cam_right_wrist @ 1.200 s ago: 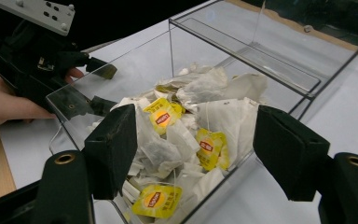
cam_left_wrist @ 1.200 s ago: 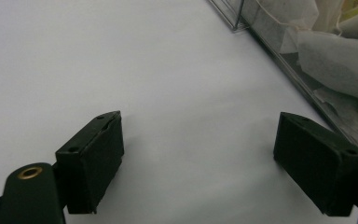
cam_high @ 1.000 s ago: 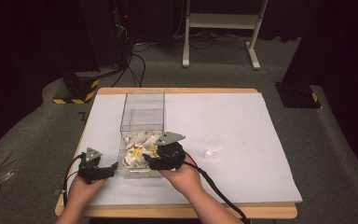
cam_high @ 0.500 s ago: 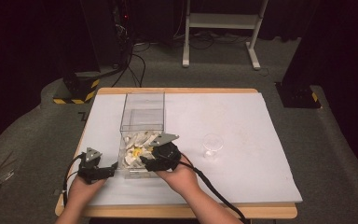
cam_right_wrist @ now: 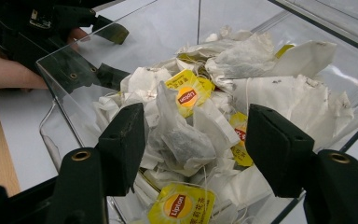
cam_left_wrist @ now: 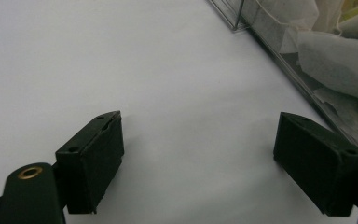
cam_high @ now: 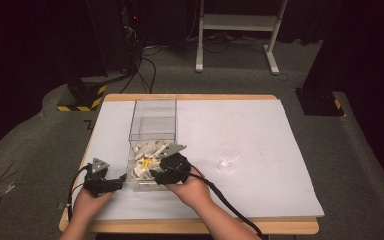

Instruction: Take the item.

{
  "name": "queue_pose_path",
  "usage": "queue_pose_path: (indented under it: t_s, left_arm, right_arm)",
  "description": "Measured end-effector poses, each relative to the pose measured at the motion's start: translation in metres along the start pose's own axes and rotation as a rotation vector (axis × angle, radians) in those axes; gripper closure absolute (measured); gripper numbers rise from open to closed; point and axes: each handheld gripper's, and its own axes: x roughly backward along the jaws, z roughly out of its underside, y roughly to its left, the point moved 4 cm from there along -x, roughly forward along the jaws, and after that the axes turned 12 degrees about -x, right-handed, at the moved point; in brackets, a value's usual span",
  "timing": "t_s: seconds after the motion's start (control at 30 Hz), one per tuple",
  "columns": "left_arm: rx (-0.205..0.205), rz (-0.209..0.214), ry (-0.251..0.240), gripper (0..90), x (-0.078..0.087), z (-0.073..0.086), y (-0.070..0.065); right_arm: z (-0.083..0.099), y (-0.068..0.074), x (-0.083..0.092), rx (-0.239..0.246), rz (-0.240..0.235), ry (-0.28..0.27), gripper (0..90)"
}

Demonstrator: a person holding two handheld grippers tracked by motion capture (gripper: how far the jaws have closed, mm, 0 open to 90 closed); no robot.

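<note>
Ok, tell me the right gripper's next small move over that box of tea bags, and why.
Probably close the right gripper on the tea bag between its jaws. The jaws have just been closing and straddle that bag at the top of the pile in the clear box, pads not yet pressing. The left gripper rests open beside the box.

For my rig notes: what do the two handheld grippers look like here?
Both the left gripper and the right gripper are black, each topped by a grey three-cornered plate and trailing a black cable. Their jaws are blocky black pads with brass-ringed holes behind. The forearms are bare, without sleeves.
</note>
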Motion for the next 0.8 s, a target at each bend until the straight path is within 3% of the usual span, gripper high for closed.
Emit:
queue_pose_path:
  t_s: [0.6,0.8]
  left_arm:
    - [-0.001,0.001,0.001,16.1,0.0001,0.0000,0.0001]
    - [0.000,0.000,0.000,16.1,0.0000,0.0000,0.0000]
  right_arm:
    - [0.0034,0.0014,-0.0064,0.036,0.000,0.067,54.5]
    - [0.0035,0.0002,-0.0073,0.027,-0.009,0.093,59.3]
